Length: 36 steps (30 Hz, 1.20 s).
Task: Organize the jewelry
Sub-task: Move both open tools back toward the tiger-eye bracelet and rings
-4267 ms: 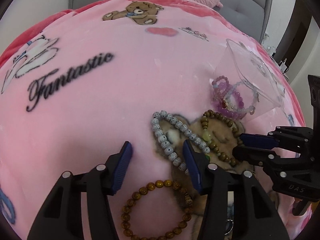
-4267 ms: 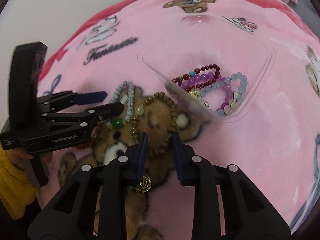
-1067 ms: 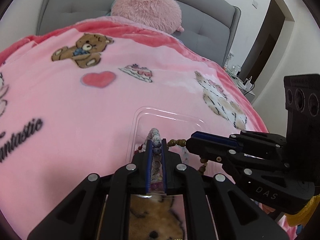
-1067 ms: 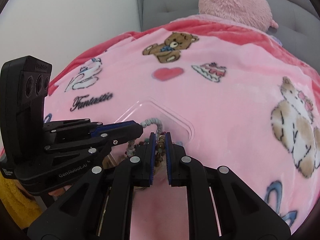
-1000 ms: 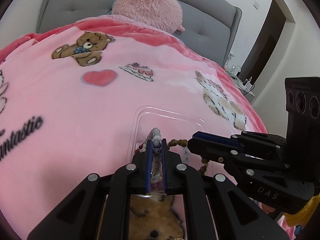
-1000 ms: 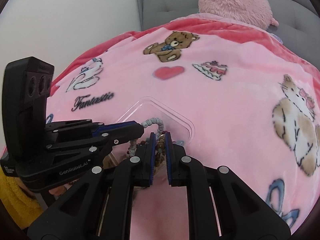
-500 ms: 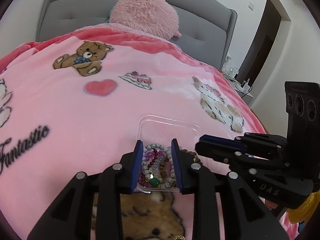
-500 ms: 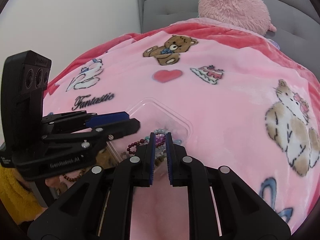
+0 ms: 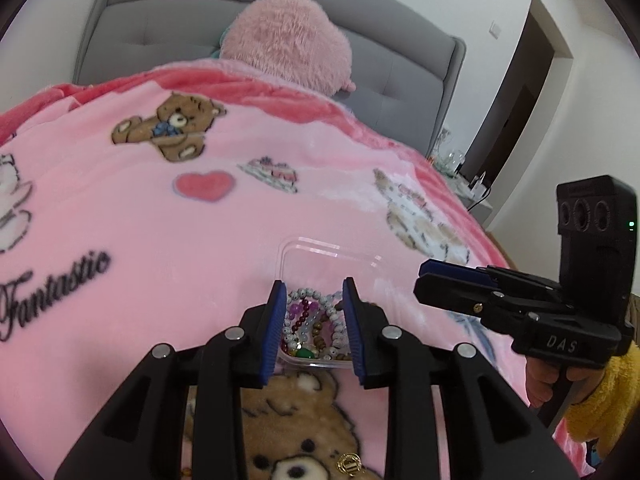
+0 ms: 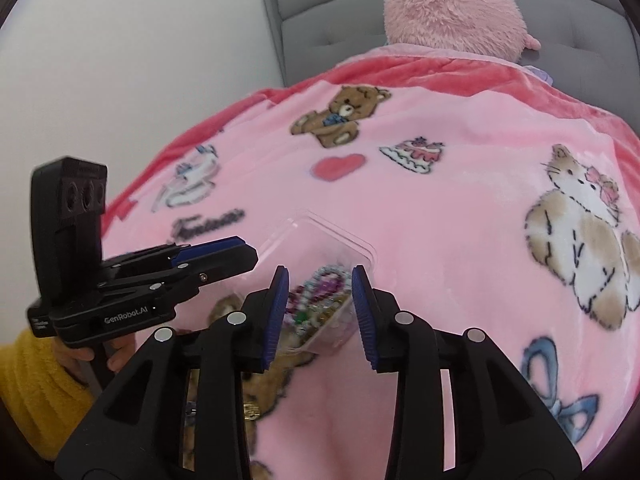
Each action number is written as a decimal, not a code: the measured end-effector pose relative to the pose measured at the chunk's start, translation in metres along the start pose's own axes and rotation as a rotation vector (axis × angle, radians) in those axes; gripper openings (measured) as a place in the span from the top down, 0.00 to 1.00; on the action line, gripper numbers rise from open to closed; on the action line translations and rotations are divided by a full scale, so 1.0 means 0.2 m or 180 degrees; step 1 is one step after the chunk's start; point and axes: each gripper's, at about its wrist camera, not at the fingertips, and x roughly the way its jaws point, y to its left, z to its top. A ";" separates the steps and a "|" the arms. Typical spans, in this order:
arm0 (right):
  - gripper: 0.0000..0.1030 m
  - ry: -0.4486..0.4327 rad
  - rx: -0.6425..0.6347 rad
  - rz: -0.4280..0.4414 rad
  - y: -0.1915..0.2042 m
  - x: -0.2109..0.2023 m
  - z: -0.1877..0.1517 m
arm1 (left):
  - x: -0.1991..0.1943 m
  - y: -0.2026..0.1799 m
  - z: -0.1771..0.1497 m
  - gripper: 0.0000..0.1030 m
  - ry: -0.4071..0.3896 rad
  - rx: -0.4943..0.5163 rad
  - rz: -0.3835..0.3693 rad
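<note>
A clear plastic box [image 9: 328,258] lies on the pink blanket and holds a heap of bead bracelets [image 9: 314,326]: grey-white, purple, dark red and brown. The box also shows in the right wrist view [image 10: 320,236], with the bracelets [image 10: 320,296] inside. My left gripper [image 9: 312,308] is open and empty, raised just before the box's near side. My right gripper [image 10: 320,296] is open and empty, also above the box's near side. Each gripper shows in the other's view, the right one [image 9: 430,274] and the left one [image 10: 244,252].
A small gold piece [image 9: 349,465] lies on the brown bear print near me; another gold piece shows in the right wrist view [image 10: 250,410]. A fluffy pink pillow [image 9: 286,40] leans on the grey headboard [image 9: 160,28]. A doorway [image 9: 516,120] stands at the right.
Both grippers were shut on bracelets over the box a second ago. Both have opened, the left first and then the right, and the bracelets lie in the box. Both grippers have drawn back.
</note>
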 end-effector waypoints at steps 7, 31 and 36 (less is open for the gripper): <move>0.61 -0.0068 -0.0279 0.0362 0.10 -0.12 -0.05 | -0.24 0.06 -0.02 0.66 -0.0069 0.0079 0.0078; 0.61 0.0736 -0.0628 0.0322 0.28 0.09 -0.44 | -0.42 0.26 -0.58 0.49 0.0606 -0.0113 0.0804; 0.61 0.0907 -0.0662 0.0275 0.29 0.17 -0.50 | -0.36 0.28 -0.61 0.49 0.0675 -0.0122 0.0845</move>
